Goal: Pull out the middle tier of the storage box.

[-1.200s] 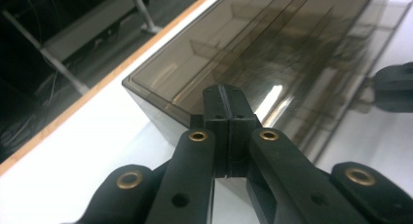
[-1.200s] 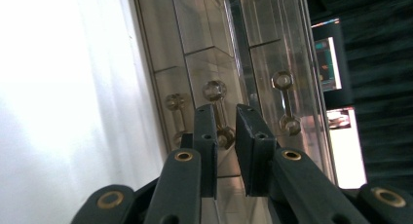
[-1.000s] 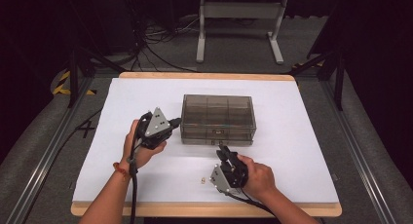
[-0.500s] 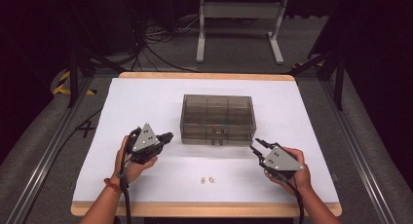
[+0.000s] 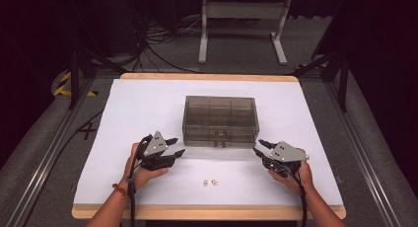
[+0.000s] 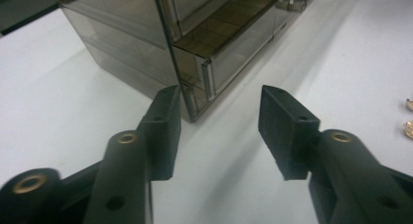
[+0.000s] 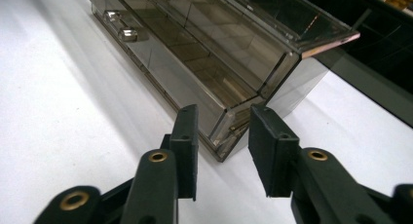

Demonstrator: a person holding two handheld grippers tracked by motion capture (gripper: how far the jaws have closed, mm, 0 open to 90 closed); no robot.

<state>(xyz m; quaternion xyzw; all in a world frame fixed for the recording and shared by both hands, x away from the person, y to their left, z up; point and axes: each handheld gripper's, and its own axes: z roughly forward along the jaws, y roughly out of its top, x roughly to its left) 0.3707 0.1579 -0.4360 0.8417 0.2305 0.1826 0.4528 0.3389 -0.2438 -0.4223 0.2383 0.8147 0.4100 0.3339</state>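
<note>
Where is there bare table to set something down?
Free: the white table behind and left of the smoky box, and right of it. Crowded: the front strip, with the left gripper, two small gold pieces and right gripper.

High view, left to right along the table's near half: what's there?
Left tool → two small gold pieces → right tool. The smoky clear box sits farther back, spanning the gap between both tools.
</note>
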